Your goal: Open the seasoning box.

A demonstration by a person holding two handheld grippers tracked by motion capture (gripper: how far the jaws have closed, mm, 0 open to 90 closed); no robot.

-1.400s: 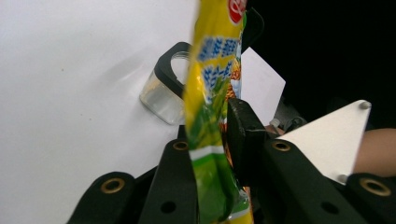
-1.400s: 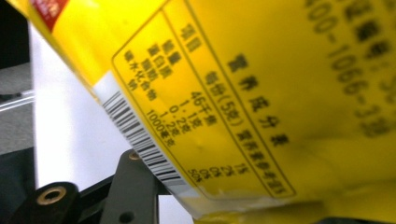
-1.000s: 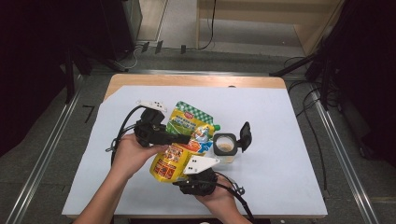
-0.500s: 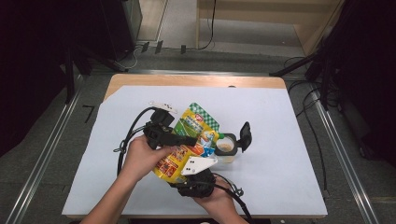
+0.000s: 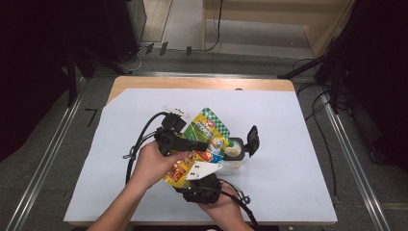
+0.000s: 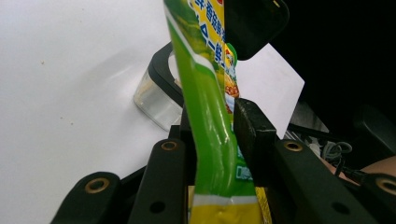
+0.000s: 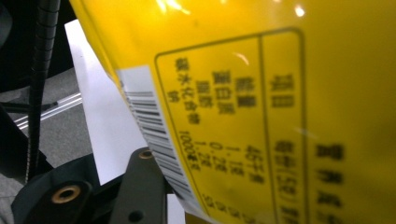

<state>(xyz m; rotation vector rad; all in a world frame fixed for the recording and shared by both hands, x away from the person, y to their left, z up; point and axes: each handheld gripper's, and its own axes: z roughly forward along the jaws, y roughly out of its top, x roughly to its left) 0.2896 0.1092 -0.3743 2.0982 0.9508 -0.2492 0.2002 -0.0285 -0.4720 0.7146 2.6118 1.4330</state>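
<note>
- High view shows the yellow and green pouch [image 5: 204, 144] held up above the white bench [image 5: 288, 159], near the middle, between my two hands.
- My left claw [image 5: 202, 144] holds the pouch from the 9 o'clock side. In the left gripper view its two black jaws press on the green edge of the pouch [image 6: 210, 116], so it is closed on it.
- My right claw [image 5: 195, 174] comes from 6 o'clock, under the yellow lower end. In the right gripper view the yellow back of the pouch [image 7: 261, 93] with its barcode lies just in front of the camera. One jaw shows at the lower left, but I cannot tell if the pads press on the pouch.
- The long axis of the pouch runs from about 7 o'clock, at my right claw, to about 1 o'clock, where the green top end points.
- The clear container [image 5: 235, 155] with its black lid standing open sits on the bench at 3 o'clock from the pouch, just beside it. In the left gripper view it lies behind the pouch [image 6: 156, 100].
- I judge that the next move turns on this: the green end must tilt toward 3 o'clock, over the container mouth. My left claw is the nearer one to that end.
</note>
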